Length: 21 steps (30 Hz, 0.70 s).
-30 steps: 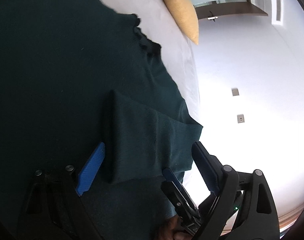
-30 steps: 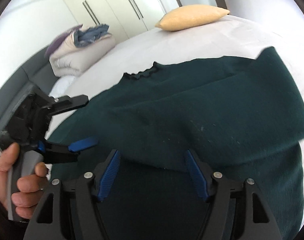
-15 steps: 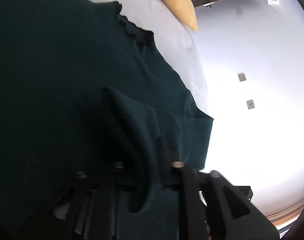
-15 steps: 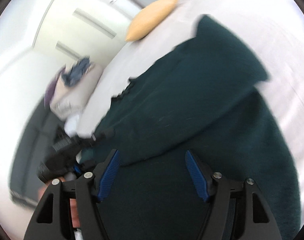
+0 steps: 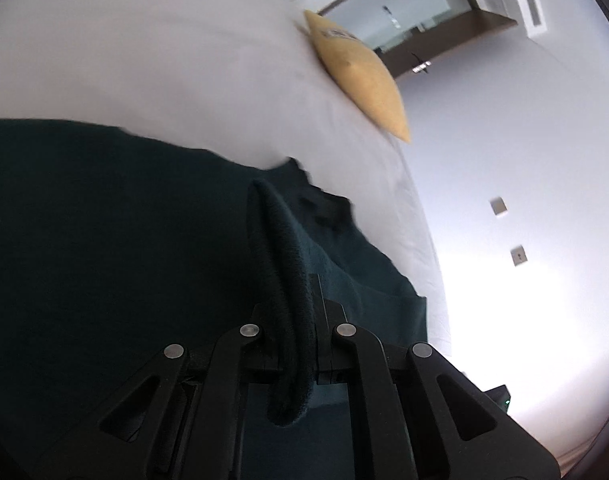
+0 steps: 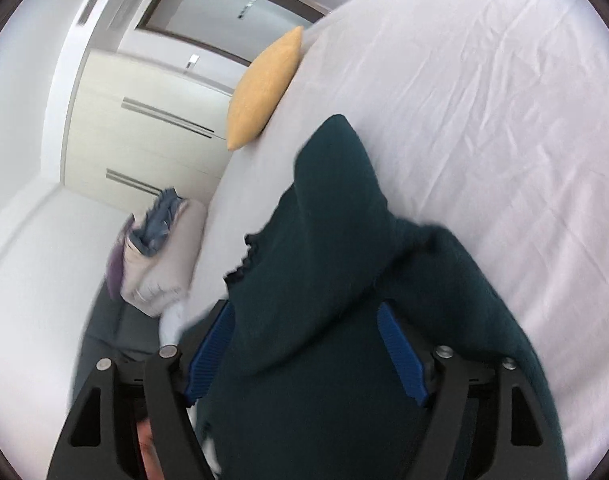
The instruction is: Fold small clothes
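Observation:
A dark green knit sweater [image 5: 104, 240] lies spread on a white bed [image 5: 164, 60]. In the left wrist view, my left gripper [image 5: 296, 320] is shut on a fold of the sweater's sleeve [image 5: 280, 248], which stands up in a ridge between its black fingers. In the right wrist view the sweater [image 6: 344, 260] runs under my right gripper [image 6: 308, 344]. Its blue pads [image 6: 400, 356] stand wide apart and its jaws are opening. The knit lies between and below the pads, and they do not press on it. The frilled collar [image 6: 244, 256] shows at the sweater's left edge.
A yellow cushion [image 6: 264, 84] rests at the far end of the bed, also seen as the cushion [image 5: 364, 76] in the left view. A pile of folded bedding and clothes [image 6: 156, 256] sits left of the bed. White wardrobe doors [image 6: 144, 128] stand behind. Bare sheet [image 6: 504, 120] stretches to the right.
My left gripper went from wide open around the sleeve end to shut on it, then lifted the fold. My right gripper rolled and swung over the sweater, its pads spreading a little wider.

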Each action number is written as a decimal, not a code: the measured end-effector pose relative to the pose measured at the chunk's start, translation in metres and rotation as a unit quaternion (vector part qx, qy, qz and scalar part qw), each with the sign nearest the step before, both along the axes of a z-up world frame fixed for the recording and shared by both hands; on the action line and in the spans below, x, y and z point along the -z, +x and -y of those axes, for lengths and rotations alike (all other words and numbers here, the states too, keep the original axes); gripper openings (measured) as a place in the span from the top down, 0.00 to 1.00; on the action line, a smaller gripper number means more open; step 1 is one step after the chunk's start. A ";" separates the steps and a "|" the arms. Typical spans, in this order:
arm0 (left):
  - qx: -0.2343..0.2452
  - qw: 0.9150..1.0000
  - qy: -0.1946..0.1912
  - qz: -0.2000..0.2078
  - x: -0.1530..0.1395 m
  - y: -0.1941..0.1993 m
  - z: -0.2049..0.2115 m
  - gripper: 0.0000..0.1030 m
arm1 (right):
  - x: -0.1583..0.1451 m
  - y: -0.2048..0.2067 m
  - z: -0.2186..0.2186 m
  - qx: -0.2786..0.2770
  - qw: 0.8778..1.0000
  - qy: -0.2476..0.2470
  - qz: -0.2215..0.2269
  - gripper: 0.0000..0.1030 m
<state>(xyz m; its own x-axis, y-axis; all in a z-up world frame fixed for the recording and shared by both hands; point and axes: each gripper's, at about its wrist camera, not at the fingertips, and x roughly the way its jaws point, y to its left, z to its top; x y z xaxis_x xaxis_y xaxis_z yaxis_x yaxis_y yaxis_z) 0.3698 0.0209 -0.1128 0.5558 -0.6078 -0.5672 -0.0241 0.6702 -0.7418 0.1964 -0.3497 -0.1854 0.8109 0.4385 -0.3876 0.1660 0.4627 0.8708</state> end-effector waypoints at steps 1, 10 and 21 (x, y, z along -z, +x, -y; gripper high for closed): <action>-0.004 1.000 0.000 -0.003 0.003 0.001 -0.003 0.94 | -0.002 0.006 0.002 -0.003 1.000 0.013 0.006 0.22; 0.016 0.999 -0.001 -0.027 0.029 0.011 0.004 0.94 | -0.001 0.019 0.026 0.044 0.997 0.061 0.009 0.21; 0.025 0.999 -0.027 -0.012 0.015 -0.006 0.007 0.94 | 0.011 0.039 -0.002 0.019 0.995 0.079 -0.049 0.19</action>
<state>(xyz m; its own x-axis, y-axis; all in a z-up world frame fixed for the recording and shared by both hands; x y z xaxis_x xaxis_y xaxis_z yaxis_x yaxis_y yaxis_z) 0.3634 0.0141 -0.1280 0.5098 -0.6650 -0.5458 -0.0103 0.6296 -0.7768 0.2354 -0.3482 -0.1964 0.7898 0.4699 -0.3942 0.2687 0.3125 0.9111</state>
